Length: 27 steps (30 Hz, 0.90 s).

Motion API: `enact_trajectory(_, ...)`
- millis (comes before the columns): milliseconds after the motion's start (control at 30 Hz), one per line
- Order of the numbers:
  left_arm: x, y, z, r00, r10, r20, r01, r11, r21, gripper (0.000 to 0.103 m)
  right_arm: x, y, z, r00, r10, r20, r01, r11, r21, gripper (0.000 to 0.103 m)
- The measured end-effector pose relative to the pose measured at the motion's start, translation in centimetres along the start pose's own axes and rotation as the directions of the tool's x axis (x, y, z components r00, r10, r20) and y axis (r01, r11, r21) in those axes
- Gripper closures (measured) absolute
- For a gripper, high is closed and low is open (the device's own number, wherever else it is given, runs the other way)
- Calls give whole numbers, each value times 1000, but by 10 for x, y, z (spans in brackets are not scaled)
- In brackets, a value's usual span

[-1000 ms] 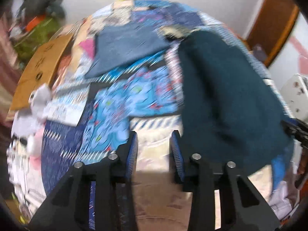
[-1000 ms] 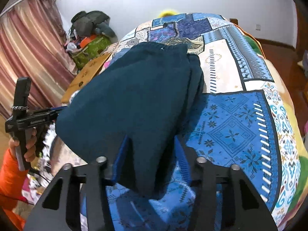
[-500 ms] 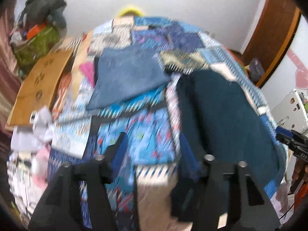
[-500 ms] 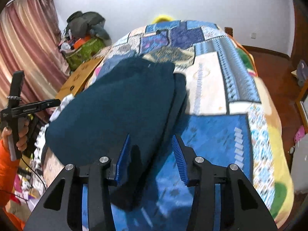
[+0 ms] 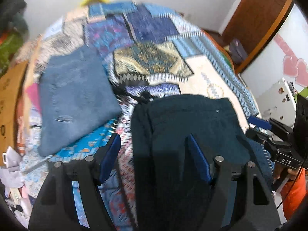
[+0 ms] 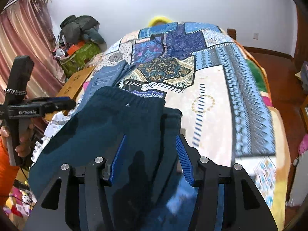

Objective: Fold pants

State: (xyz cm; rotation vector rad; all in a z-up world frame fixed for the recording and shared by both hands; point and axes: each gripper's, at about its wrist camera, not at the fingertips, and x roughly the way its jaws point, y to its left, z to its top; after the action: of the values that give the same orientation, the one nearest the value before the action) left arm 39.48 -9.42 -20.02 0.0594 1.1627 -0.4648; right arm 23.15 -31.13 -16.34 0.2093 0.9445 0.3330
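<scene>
Dark teal pants (image 6: 107, 134) lie folded lengthwise on the patchwork bedspread (image 6: 211, 100) toward its near edge, elastic waistband pointing at the far end of the bed, a blue folded garment (image 5: 73, 100) just beside them on their left. Right gripper (image 6: 152, 154) hangs over the cloth with jaws wide and nothing between them; left gripper (image 5: 154, 154) likewise spread wide, empty, above the pants' left edge. I judge the fabric soft, thick and limp, light but floppy, so I would pinch through all layers at the doubled waistband corners or the leg-end corners, not mid-panel.
</scene>
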Motion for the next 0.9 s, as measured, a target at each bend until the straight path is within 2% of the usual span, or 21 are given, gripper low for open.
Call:
enact_trajectory(67, 17, 1, 5, 998, -41, -45, 41, 999, -7, 32, 13, -4, 5, 1000, 15, -10, -15, 1000, 0, 55)
enact_trajectory(133, 27, 2, 8, 993, -92, -78, 91, 996, -11, 33, 24, -8, 10, 999, 18, -35, -18, 1000, 10, 62)
enact_trajectory(200, 35, 1, 9, 978, -173, -116, 173, 985, -14, 42, 36, -10, 12, 996, 44, -72, -43, 999, 17, 71)
enact_trajectory(233, 37, 0, 9, 975, -181, -126, 180, 983, -16, 44, 40, -9, 12, 995, 54, -87, -53, 999, 12, 74)
enact_trajectory(267, 38, -2, 9, 979, -165, -121, 165, 986, -5, 51, 42, -8, 12, 994, 61, -90, -61, 998, 2, 83)
enact_trajectory(367, 30, -12, 9, 992, -103, -68, 108, 992, 64, 66, 38, -1, 14, 997, 27, -68, -31, 997, -66, 91)
enact_trajectory(433, 20, -18, 10, 997, -78, -16, 79, 992, 101, 69, 31, 4, 17, 999, 13, -35, -16, 994, -109, 91)
enact_trajectory(500, 13, -25, 10, 999, -25, 39, 19, 989, 148, 70, 19, 12, 18, 999, -18, 34, 24, 985, -169, 92)
enact_trajectory(533, 13, -31, 11, 997, 27, 66, -39, 982, 183, 70, 18, 13, 19, 998, -25, 57, 35, 982, -187, 92)
enact_trajectory(567, 17, -36, 12, 994, 72, 76, -86, 976, 202, 70, 15, 16, 19, 996, -36, 87, 54, 977, -204, 92)
enact_trajectory(633, 32, -40, 13, 989, 135, 68, -147, 965, 215, 69, 23, 18, 21, 994, -67, 85, 84, 973, -217, 92)
enact_trajectory(767, 51, -33, 14, 987, 151, 54, -159, 968, 194, 67, 51, 7, 15, 991, -135, 22, 137, 966, -219, 93)
enact_trajectory(900, 53, -33, 10, 986, 158, 59, -167, 964, 206, 66, 58, 0, 15, 992, -120, -30, 113, 979, -170, 93)
